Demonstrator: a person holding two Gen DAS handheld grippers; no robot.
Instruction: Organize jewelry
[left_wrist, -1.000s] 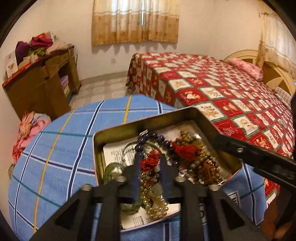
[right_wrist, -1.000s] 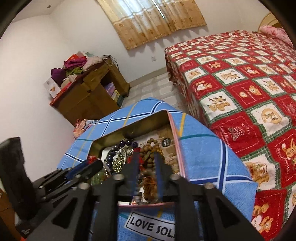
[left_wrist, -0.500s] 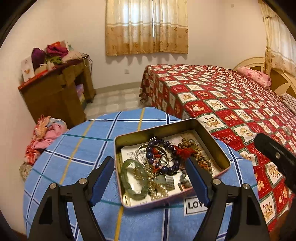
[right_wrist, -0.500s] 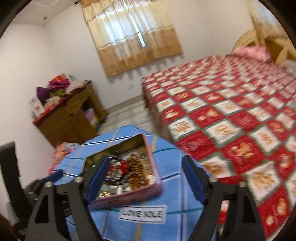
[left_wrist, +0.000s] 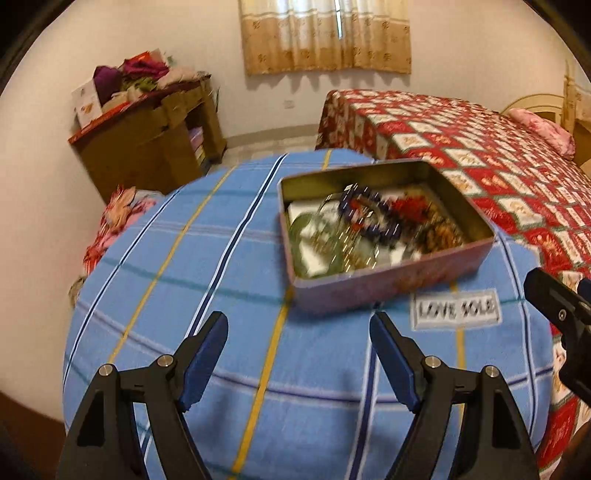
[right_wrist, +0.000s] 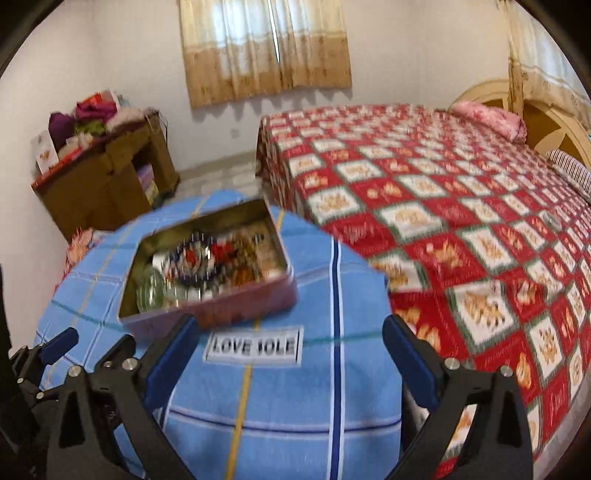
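An open pink tin (left_wrist: 388, 284) sits on a round table under a blue plaid cloth (left_wrist: 184, 295). A tangle of jewelry lies in the tin: a dark blue bead bracelet (left_wrist: 369, 214), a green bangle (left_wrist: 299, 236), a red tassel (left_wrist: 410, 206) and brown beads (left_wrist: 443, 232). My left gripper (left_wrist: 297, 319) hovers open just short of the tin's near wall, with nothing between its fingers. In the right wrist view the tin (right_wrist: 221, 306) lies ahead and to the left of my right gripper (right_wrist: 291, 323). Its jaws are opening wide and hold nothing.
A white "LOVE SOLE" label (left_wrist: 456, 314) is sewn on the cloth in front of the tin. A bed with a red patchwork cover (left_wrist: 480, 155) borders the table on the right. A wooden desk piled with clothes (left_wrist: 147, 140) stands at the back left, with a cloth heap (left_wrist: 118, 218) on the floor.
Both grippers were nearly shut over the jewelry in the tin. They have opened and drawn back toward the table's near side. The jewelry stays in the tin.
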